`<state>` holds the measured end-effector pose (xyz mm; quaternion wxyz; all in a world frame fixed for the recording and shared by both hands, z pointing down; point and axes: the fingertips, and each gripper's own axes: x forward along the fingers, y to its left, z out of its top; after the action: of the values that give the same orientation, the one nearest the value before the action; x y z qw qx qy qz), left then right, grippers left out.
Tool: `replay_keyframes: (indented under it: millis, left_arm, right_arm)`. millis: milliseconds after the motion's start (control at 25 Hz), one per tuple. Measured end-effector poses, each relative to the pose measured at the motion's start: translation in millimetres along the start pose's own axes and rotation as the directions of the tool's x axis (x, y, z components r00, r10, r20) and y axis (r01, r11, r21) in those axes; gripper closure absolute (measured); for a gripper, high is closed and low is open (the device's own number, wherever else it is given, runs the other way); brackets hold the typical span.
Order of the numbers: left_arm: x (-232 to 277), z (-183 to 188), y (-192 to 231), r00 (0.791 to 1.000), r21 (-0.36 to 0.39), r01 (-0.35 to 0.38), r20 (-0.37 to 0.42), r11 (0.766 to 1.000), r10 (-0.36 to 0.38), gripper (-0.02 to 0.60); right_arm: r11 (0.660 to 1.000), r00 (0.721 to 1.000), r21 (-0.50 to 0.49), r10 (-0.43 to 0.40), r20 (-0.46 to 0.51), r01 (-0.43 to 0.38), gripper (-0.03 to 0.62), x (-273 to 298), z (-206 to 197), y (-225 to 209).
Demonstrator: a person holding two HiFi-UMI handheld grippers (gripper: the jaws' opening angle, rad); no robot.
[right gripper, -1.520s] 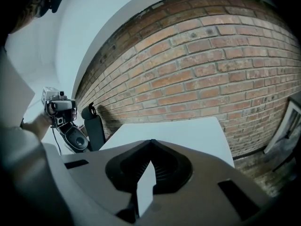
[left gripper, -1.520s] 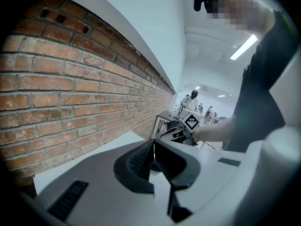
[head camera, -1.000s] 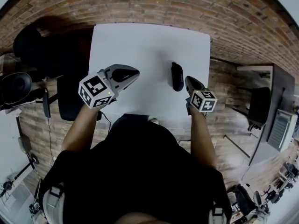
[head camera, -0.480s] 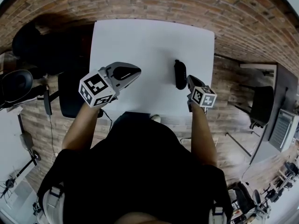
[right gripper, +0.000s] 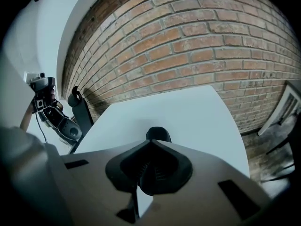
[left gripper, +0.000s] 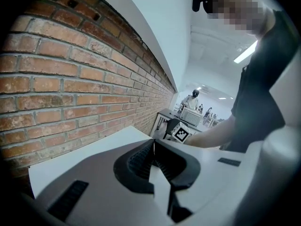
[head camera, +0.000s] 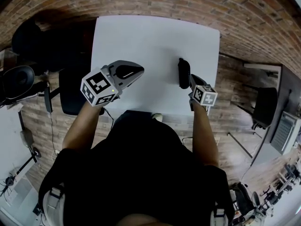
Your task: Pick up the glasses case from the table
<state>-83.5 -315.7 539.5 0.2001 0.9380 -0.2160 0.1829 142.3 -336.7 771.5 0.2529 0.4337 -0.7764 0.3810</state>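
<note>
A black glasses case (head camera: 183,72) lies on the white table (head camera: 150,41), right of its middle and near the front edge. My right gripper (head camera: 190,77) is shut and empty, its tip just short of the case's near end. In the right gripper view the case (right gripper: 158,133) shows right beyond the closed jaws of the right gripper (right gripper: 150,142). My left gripper (head camera: 140,70) hovers over the table's front left part, shut with nothing in it. The left gripper view shows the left gripper (left gripper: 153,141) closed above the table (left gripper: 94,147), with the right gripper's marker cube (left gripper: 181,133) in the distance.
A black office chair (head camera: 70,91) stands at the table's left side, and a second one (head camera: 16,81) further left. A brick wall (right gripper: 197,46) runs behind the table. A grey desk (head camera: 282,121) is off to the right.
My right gripper has sunk and come closer to the near end of the glasses case, still shut. The left gripper has kept its place.
</note>
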Motion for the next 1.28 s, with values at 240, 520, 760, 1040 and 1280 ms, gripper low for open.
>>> replay_keyframes:
  millis: [240, 520, 760, 1040, 1280]
  left_arm:
    - [0.5, -4.6, 3.7, 1.0, -0.008, -0.004, -0.006, 1.0, 0.004, 0.569]
    - [2.2, -4.8, 5.7, 1.0, -0.01, -0.003, -0.011, 1.0, 0.003, 0.569]
    - [2.6, -6.7, 4.2, 1.0, -0.009, -0.003, -0.018, 1.0, 0.003, 0.569]
    - [2.9, -13.1, 3.4, 0.999, -0.021, -0.001, -0.033, 1.0, 0.0, 0.569]
    - [2.9, -14.6, 5.9, 0.999, -0.027, -0.002, -0.039, 1.0, 0.001, 0.569]
  right_arm:
    - [1.0, 1.0, -0.013, 0.003, -0.021, -0.003, 0.576, 9.2, -4.3, 0.4]
    - [1.0, 0.999, -0.022, -0.006, -0.052, 0.004, 0.503, 12.5, -4.3, 1.9]
    - [0.999, 0.994, -0.033, -0.036, -0.099, 0.032, 0.414, 16.6, -9.5, -0.1]
    - [0.999, 0.993, -0.028, -0.034, -0.117, 0.031, 0.331, 22.2, -12.0, -3.5]
    - [1.0, 0.991, -0.022, -0.018, -0.135, 0.015, 0.293, 31.9, -16.5, -1.1]
